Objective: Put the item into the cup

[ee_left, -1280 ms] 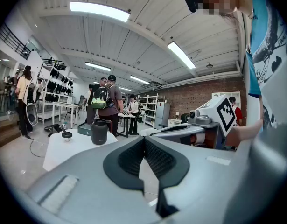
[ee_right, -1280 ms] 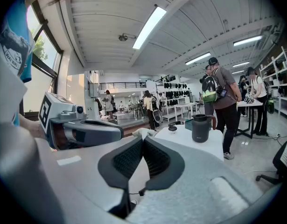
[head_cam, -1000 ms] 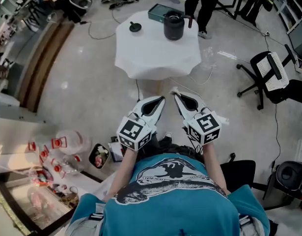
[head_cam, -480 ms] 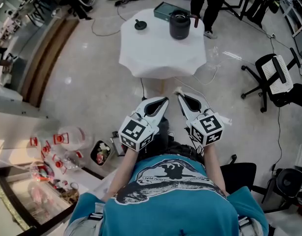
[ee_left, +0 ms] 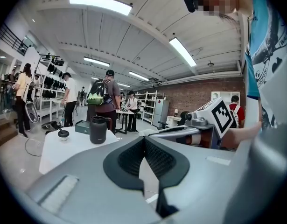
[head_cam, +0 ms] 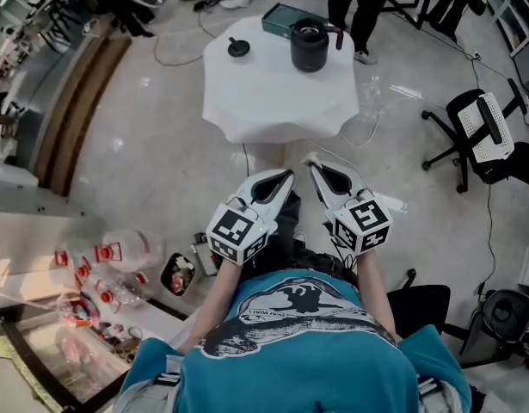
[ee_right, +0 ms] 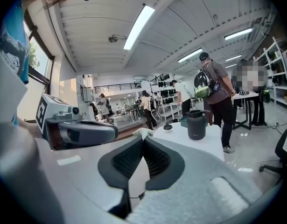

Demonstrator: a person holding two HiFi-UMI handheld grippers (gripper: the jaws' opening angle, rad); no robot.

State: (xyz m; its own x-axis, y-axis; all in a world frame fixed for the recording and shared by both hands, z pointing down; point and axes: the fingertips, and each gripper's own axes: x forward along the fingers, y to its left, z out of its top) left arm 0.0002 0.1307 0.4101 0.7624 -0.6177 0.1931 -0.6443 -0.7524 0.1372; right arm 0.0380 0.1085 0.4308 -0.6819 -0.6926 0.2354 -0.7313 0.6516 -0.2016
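A black cup (head_cam: 309, 47) with a handle stands open at the far right of a small table under a white cloth (head_cam: 273, 93), some way ahead of me. Its black lid (head_cam: 238, 48) lies at the table's far left. Both grippers are held close to my body, short of the table. My left gripper (head_cam: 286, 174) is shut with nothing in it (ee_left: 144, 138). My right gripper (head_cam: 311, 163) is shut on a small whitish item (ee_right: 142, 133) that pokes out at its tip. The right gripper view shows the cup (ee_right: 196, 124) beyond the jaws.
A green box (head_cam: 281, 20) lies behind the cup, and a person (head_cam: 359, 7) stands at the table's far side. An office chair (head_cam: 479, 136) stands to the right, a plastic bottle (head_cam: 372, 93) lies by the table, and clutter with bottles (head_cam: 101, 256) sits at the lower left.
The head view has swayed slightly. Both grippers keep the same pose in front of my body, and the right one still holds the item.
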